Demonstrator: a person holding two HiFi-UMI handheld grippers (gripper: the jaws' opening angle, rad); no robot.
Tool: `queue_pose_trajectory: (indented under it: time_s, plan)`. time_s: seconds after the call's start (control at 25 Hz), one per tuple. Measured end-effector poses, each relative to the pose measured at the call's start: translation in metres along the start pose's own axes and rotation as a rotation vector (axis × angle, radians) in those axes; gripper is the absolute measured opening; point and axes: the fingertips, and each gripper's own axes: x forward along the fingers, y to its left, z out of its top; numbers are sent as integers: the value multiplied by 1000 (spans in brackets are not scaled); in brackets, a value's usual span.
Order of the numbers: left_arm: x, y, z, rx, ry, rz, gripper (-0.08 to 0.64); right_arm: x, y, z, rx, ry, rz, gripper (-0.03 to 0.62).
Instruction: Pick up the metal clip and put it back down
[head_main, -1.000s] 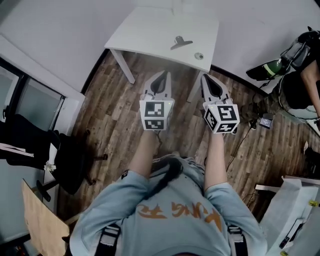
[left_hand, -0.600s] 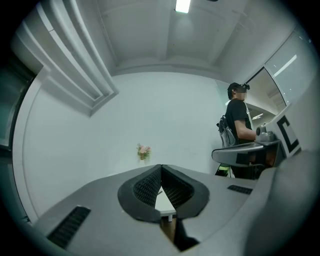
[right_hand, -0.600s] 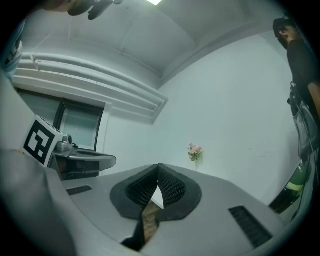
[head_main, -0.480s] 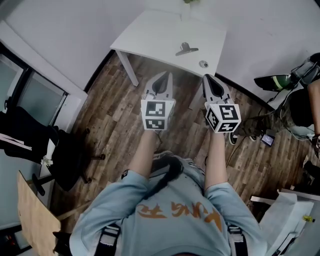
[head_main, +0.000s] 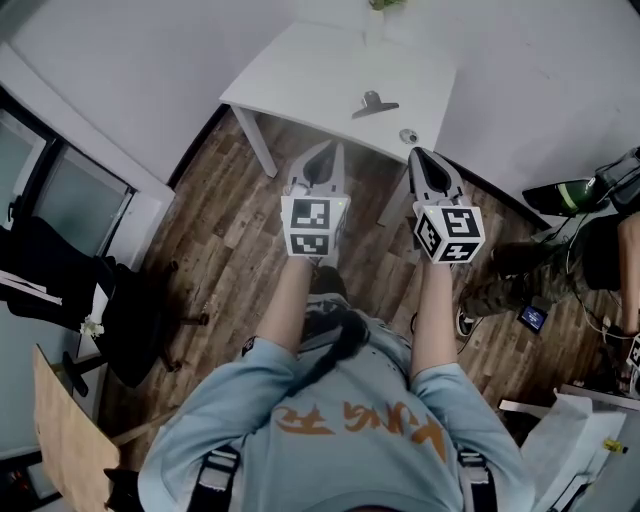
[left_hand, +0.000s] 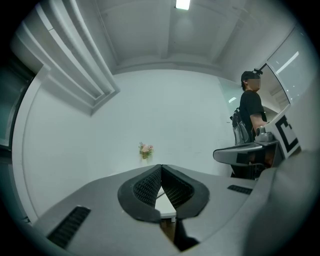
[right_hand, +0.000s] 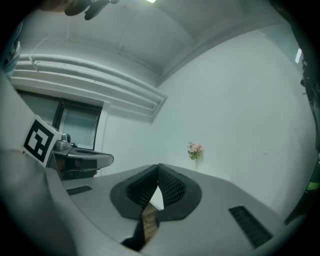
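White table (head_main: 300, 80) in front of us, metal clip (head_main: 374, 103) lying on it. We hold left gripper (head_main: 325, 150), right gripper (head_main: 418, 156) near table's front edge, jaws pressed together, holding nothing.

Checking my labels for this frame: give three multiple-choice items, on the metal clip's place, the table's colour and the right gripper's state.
1. The metal clip lies: A on the table; B on the floor; C in a gripper.
2. The table is: A black; B white; C red.
3. The right gripper is: A open; B shut, empty; C shut on the clip.
Key: 1 A, it rests on the tabletop; 2 B, its top is plain white; 3 B, its jaws meet with nothing between.
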Motion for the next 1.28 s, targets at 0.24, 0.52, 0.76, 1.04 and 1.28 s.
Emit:
queue_pose_trajectory:
  time_s: [0.24, 0.52, 0.76, 1.04, 1.28]
  plan:
    - [61, 15, -3, -20, -15, -31, 25, 41, -39, -1, -25, -6, -43, 14]
    - [143, 42, -29, -97, 35, -30, 25, 114, -80, -22, -12, 49, -25, 14]
    - [218, 89, -58, -148, 103, -35, 25, 204, -99, -47, -4, 100, 11, 14]
    - [299, 137, -83, -161, 175, -50, 25, 301, -121, -64, -12, 157, 30, 14]
    - [349, 153, -95, -169, 206, -90, 25, 340, -152, -75, -12, 193, -8, 14]
